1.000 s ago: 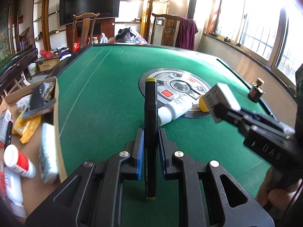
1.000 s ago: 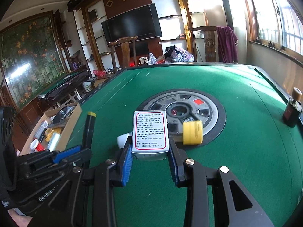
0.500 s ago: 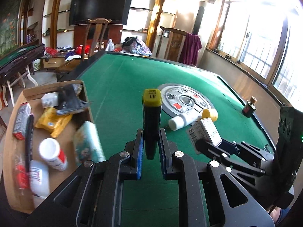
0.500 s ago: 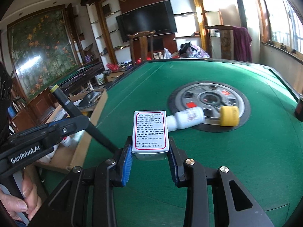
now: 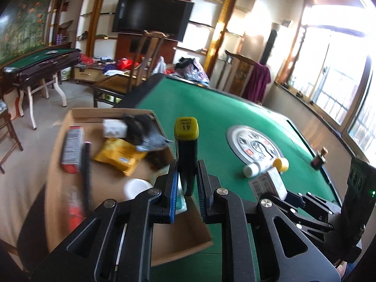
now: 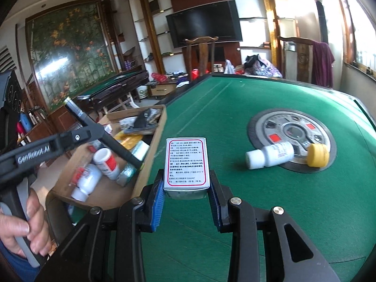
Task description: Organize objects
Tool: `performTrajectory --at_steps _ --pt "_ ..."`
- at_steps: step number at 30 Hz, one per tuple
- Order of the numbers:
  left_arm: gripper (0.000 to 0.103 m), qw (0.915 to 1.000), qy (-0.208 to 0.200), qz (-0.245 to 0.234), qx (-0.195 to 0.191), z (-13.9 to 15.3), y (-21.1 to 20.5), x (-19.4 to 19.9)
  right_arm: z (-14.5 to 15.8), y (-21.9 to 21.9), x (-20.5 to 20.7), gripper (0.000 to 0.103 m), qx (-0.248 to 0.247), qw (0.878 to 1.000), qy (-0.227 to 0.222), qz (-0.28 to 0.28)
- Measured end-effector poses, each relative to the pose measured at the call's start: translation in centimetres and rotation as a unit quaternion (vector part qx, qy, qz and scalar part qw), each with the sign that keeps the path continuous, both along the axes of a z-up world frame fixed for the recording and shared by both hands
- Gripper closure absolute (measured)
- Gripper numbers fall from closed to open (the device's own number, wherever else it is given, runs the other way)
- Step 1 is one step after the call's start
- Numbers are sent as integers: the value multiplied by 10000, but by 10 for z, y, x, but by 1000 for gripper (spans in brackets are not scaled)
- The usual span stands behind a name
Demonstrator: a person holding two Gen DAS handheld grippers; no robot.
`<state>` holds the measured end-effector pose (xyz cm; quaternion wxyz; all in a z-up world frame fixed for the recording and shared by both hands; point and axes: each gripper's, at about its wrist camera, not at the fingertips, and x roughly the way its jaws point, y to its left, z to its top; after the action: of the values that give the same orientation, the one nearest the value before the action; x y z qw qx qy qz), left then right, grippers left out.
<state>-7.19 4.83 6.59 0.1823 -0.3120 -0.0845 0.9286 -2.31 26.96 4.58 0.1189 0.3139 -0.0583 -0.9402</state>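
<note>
My left gripper is shut on a black marker with a yellow cap and holds it over the right edge of the cardboard box. In the right wrist view the marker hangs above the box. My right gripper is shut on a white medicine box with red-framed text, held above the green table beside the cardboard box. The medicine box also shows in the left wrist view.
A white bottle and a yellow cap lie at the round centre panel. A small dark bottle stands at the table's right edge. The cardboard box holds bottles, a yellow pack and cartons.
Both grippers have swung left from the table centre toward the cardboard box, each keeping its object. The marker now hangs over the box's edge.
</note>
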Motion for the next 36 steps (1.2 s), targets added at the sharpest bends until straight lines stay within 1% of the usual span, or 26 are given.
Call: performTrajectory --at_steps 4,7,13,15,18,20,26,30,32,36 --pt "88 9997 -13 239 22 2 -27 -3 8 -16 -4 69 -53 9997 -5 252" --pt "88 9993 -102 304 184 2 -44 -5 15 -30 -7 69 -65 9990 19 433" --pt "88 9986 -185 427 246 -1 -63 -14 21 -58 -14 69 -14 9977 28 684" --pt "87 9983 -244 484 225 -5 -68 -20 18 -67 -14 69 3 9969 -26 784" --pt "86 9978 -306 492 331 -8 -75 -26 11 -78 -16 69 89 9959 -102 898" --pt "85 9974 -337 563 293 -10 -77 -30 5 -85 -17 69 127 9953 -170 946" --pt "84 9979 -359 461 264 -14 -74 -33 -12 -101 -26 69 284 9935 -371 1041" --pt "83 9978 -391 486 206 -17 -76 -42 -22 -110 -31 69 394 9926 -453 1051" --pt "82 9976 -441 474 242 -17 -77 -49 -24 -115 -35 69 431 9925 -482 1042" --pt "80 9966 -634 445 272 -23 -78 -67 -30 -116 -46 69 482 9924 -602 960"
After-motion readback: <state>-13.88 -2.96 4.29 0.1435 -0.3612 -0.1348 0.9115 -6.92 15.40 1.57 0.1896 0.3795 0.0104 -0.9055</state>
